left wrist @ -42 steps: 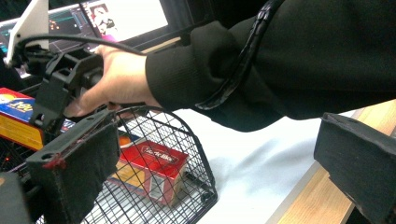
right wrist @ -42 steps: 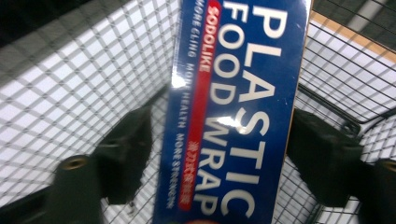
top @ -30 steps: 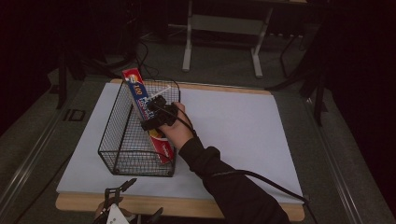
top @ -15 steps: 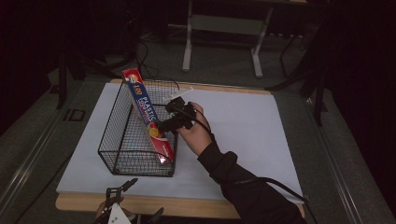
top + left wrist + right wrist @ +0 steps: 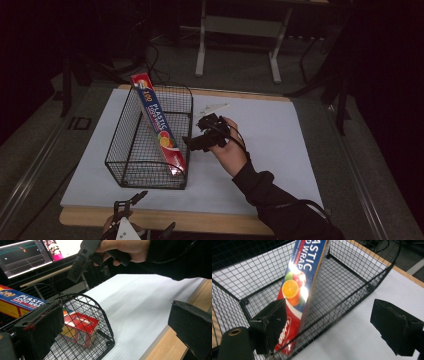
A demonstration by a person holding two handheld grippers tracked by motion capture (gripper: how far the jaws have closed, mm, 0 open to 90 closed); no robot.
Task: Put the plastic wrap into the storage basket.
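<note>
- Two grippers in play; right gripper (image 5: 196,143) sits centre frame in the high view, just right of the wire basket (image 5: 131,129), hovering above the white sheet (image 5: 280,145) on the counter (image 5: 210,222).
- Right gripper jaws stand wide apart, nothing between the pads; in the right gripper view the box shows behind the left jaw, not gripped.
- Plastic wrap box (image 5: 159,129), red and blue with an orange printed on it, lies inside the basket along its right wall, tilted: low end at the near right corner, top end poking over the far rim at upper left.
- Right gripper view: the box (image 5: 300,287) leans on the mesh, lettering upward, basket (image 5: 359,272) wire around it, white sheet at lower right.
- Left gripper (image 5: 125,220) is at the bottom edge of the high view, lower left, over the counter's wooden front edge, near the basket's front.
- Left gripper jaws apart, empty; the left gripper view looks between them at the basket (image 5: 96,315) end and the box's red end (image 5: 81,327) inside.
- Same view, upper centre: the right hand (image 5: 125,248) holds its gripper above the sheet.
- A small pale strip (image 5: 212,108) lies on the sheet beyond the right gripper, apart from it.
</note>
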